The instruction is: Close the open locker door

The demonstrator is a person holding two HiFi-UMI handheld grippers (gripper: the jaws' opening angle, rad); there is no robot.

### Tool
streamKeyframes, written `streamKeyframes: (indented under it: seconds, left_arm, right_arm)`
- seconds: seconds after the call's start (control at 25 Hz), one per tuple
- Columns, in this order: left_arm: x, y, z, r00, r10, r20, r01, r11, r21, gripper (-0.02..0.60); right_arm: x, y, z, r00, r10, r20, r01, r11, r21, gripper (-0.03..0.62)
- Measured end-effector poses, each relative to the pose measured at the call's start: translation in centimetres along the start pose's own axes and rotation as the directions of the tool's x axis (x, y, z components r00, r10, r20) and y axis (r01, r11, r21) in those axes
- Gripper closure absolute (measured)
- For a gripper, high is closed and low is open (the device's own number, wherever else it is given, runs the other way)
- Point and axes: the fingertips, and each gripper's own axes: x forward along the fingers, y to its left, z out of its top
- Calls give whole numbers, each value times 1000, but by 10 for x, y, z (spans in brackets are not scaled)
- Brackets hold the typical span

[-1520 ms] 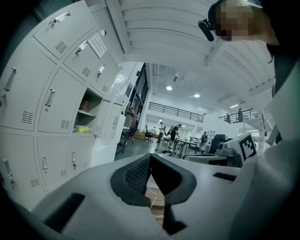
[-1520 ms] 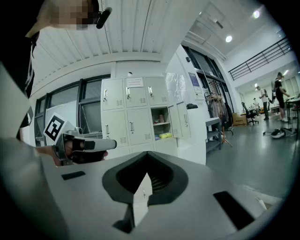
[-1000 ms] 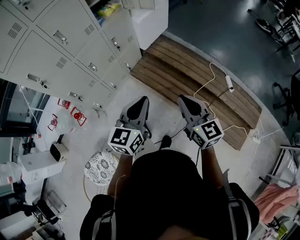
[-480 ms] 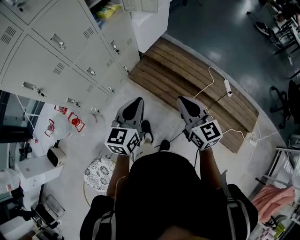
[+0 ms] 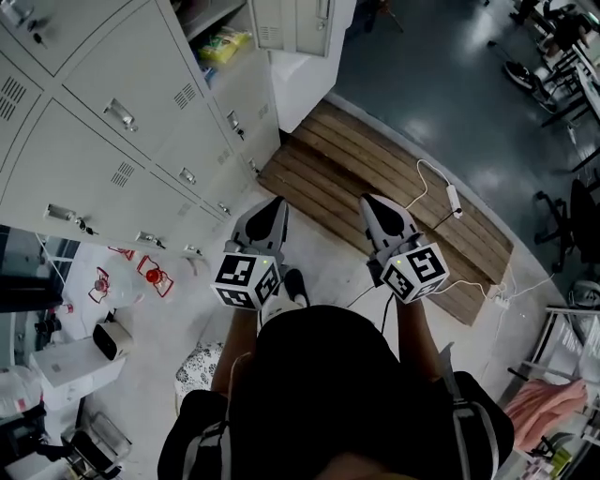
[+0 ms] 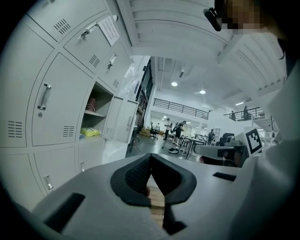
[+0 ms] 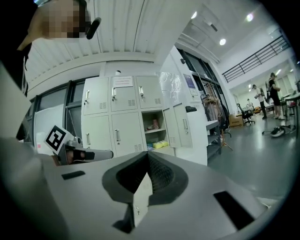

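A bank of pale grey lockers [image 5: 112, 122] fills the upper left of the head view. One compartment stands open, its door [image 5: 295, 23] swung out at the top edge, with a yellow packet [image 5: 225, 45] on the shelf inside. The open door [image 6: 123, 121] and yellow packet [image 6: 90, 132] also show in the left gripper view, and the door [image 7: 183, 124] sits mid-frame in the right gripper view. My left gripper [image 5: 275, 208] and right gripper [image 5: 372, 203] are held side by side in front of the body, both shut on nothing, well short of the door.
A slatted wooden platform [image 5: 384, 187] lies on the floor ahead, with a white cable and power strip [image 5: 457, 171] across it. A patterned stool [image 5: 200, 364] and red items [image 5: 150, 274] sit lower left. Office chairs [image 5: 572, 202] stand at right. People [image 6: 177, 135] are far off.
The whole view has shifted toward the lockers: the open compartment and its door have come further into the top of the head view. Both grippers stay shut, side by side.
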Motion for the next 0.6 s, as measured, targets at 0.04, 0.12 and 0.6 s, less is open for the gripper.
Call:
streamKeyframes:
  seconds: [0.04,0.12,0.6]
  left_arm:
    - [4,8,2,1000,-1,-2,1,1000,5,564]
    - [10,22,5,1000,-7,1,7,1000,10,563]
    - [24,73,7,999,-43,2,43,998,-37,563]
  right_arm:
    - [8,0,2,1000,-1,5,1,1000,0,591]
    - [24,0,3,1000,-6,3,6,1000,-5,591]
    - [83,14,-14,999,-12,-47,14,1000,27,591]
